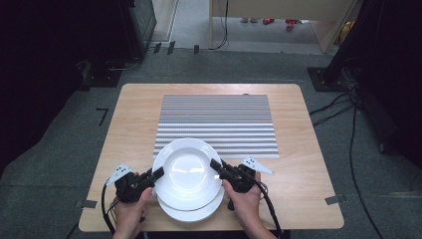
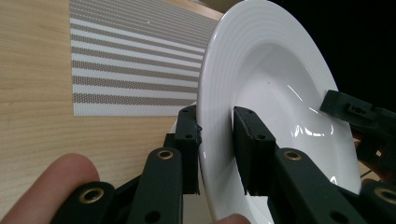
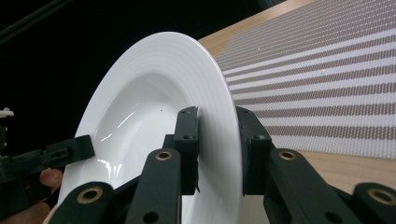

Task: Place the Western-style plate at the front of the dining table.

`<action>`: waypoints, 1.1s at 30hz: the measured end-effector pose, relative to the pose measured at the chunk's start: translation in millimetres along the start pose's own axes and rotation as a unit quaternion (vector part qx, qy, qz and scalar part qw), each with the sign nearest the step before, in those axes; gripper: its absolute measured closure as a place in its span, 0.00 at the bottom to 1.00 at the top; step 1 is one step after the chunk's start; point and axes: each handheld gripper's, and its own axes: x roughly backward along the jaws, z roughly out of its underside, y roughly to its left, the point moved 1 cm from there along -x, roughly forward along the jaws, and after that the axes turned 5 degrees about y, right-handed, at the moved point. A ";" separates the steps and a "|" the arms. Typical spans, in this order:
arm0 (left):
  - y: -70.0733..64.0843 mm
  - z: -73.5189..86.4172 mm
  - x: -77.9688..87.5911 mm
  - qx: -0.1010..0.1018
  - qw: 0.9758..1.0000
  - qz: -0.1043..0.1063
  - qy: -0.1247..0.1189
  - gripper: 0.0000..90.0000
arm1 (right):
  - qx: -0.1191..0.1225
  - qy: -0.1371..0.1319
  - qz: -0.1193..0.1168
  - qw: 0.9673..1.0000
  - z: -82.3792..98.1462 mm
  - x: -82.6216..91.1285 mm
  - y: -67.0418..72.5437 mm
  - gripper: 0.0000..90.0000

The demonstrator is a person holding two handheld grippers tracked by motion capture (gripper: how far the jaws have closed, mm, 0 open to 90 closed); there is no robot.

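A deep white plate (image 1: pixel 186 174) with a ribbed rim is held between my two grippers, just above a second white plate (image 1: pixel 191 213) on the table. My left gripper (image 1: pixel 159 172) is shut on the upper plate's left rim. In the left gripper view its jaws (image 2: pixel 215 119) stand either side of the plate (image 2: pixel 280 88). My right gripper (image 1: pixel 214 163) is shut on the right rim. The right gripper view has its jaws (image 3: pixel 215 116) pinching the plate (image 3: pixel 149 98), with the other gripper (image 3: pixel 65 151) on the far rim.
A grey-and-white striped placemat (image 1: pixel 216 122) lies across the middle of the wooden table (image 1: pixel 134 114), just beyond the plates. Grey carpet, black stands and cables surround the table. The person's hands come in from the near edge.
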 end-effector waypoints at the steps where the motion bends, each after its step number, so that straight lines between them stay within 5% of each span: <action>1: -0.5 -1.6 -1.0 0.000 1.000 0.002 -0.001 0.82 | -0.001 0.000 0.001 1.000 -2.4 -0.2 -0.8 0.83; 17: -3.6 -38.3 -27.0 0.010 0.999 0.045 -0.005 0.84 | -0.013 -0.006 0.010 1.000 -39.6 1.2 -12.3 0.83; 33: -10.0 -89.7 -72.5 0.003 0.999 0.047 0.004 0.83 | -0.027 -0.007 0.026 0.999 -91.6 -7.2 -38.0 0.83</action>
